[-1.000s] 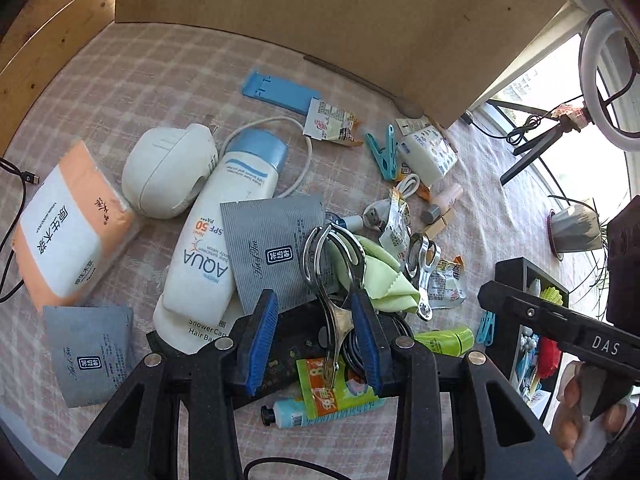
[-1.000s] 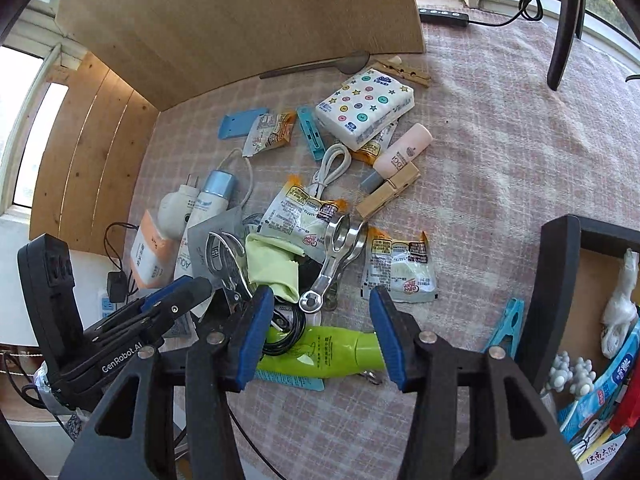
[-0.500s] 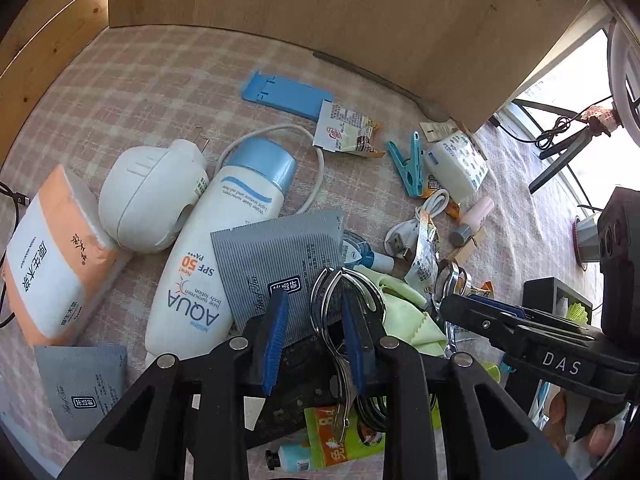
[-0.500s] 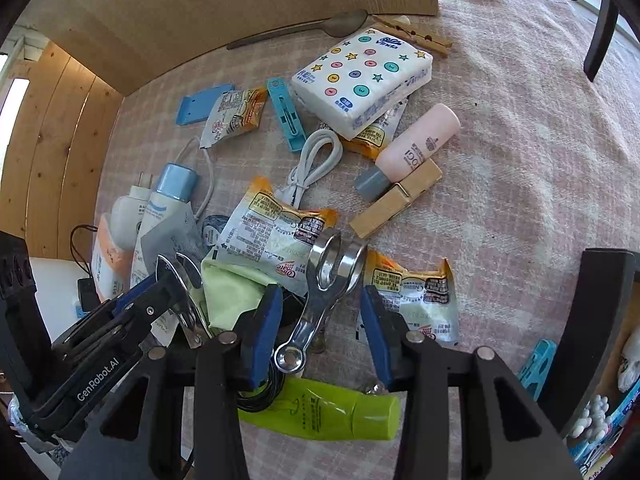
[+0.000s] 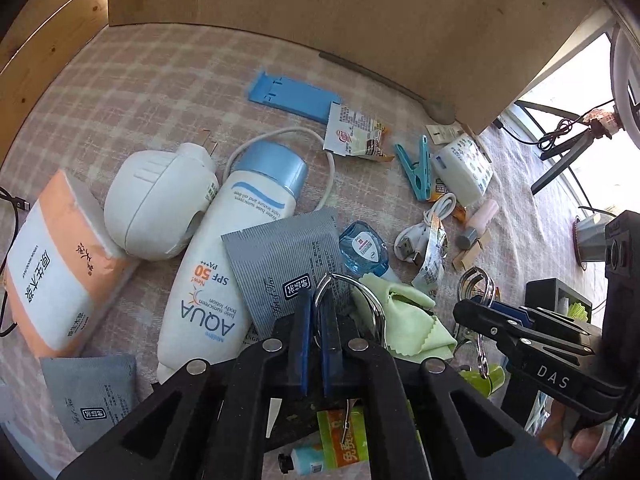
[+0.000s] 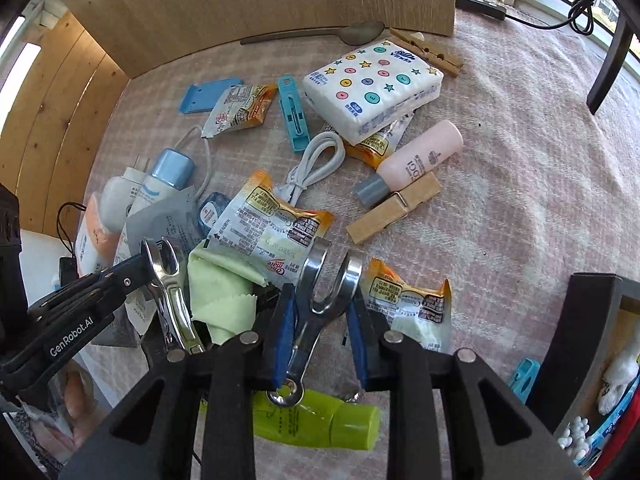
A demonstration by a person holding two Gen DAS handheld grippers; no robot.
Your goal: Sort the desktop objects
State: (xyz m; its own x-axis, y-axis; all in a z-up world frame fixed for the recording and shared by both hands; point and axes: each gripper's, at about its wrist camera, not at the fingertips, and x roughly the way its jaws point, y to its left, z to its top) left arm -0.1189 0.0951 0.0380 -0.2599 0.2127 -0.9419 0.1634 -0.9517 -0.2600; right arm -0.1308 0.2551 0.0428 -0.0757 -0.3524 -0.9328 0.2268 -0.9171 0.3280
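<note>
left gripper [image 5: 316, 320] clamped on steel clip [image 5: 344, 300] | right gripper [image 6: 320, 320] closing around 2nd steel clip [image 6: 320, 300], pads touching

In the right wrist view, a metal clip [image 6: 320, 292] sits at six o'clock on the cloth-covered table [image 6: 520, 168], with a tube [image 6: 320, 420] just below it. A snack packet [image 6: 272, 224] lies at eleven o'clock from the clip, another packet [image 6: 412, 304] at three. A wooden peg [image 6: 394, 214] lies at one o'clock, a small bottle [image 6: 416, 160] touching it above. A tissue pack [image 6: 372, 84] sits at twelve, a spoon [image 6: 320, 34] beyond it. A folded cloth [image 6: 216, 284] lies at nine, a second metal clip [image 6: 168, 288] beside it.
</note>
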